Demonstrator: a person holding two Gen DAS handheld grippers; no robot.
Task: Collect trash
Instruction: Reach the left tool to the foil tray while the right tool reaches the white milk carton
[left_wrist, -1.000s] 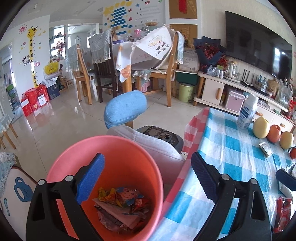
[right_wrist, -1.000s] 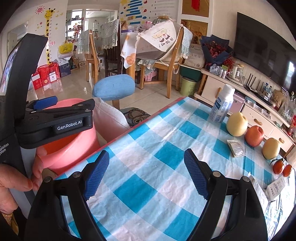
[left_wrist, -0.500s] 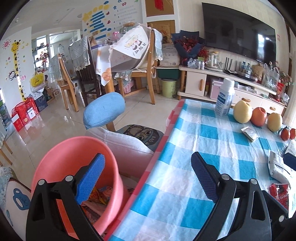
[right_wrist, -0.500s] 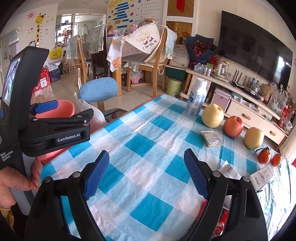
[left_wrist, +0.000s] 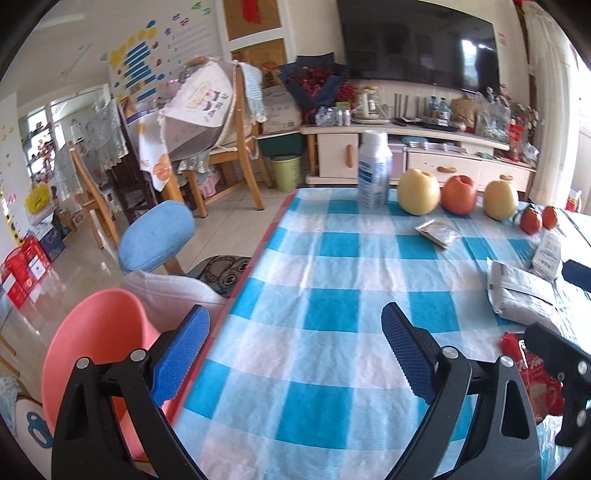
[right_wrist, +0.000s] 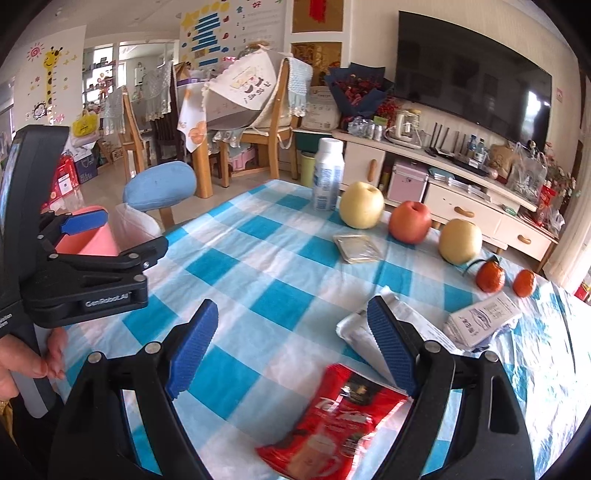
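Both blue-padded tongs, right gripper (right_wrist: 291, 343) and left gripper (left_wrist: 295, 354), stood apart and empty; glossy red foil snack wrapper (right_wrist: 332, 421) lay lower centre, best clamped by its near edge.

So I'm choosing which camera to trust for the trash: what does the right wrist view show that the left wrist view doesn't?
Only the right wrist view shows the whole red packet under the open right gripper, and the hand holding the left gripper. Only the left wrist view shows the pink bin's wide rim. Both show the silver pouch, the small foil sachet, the fruit and the bottle.
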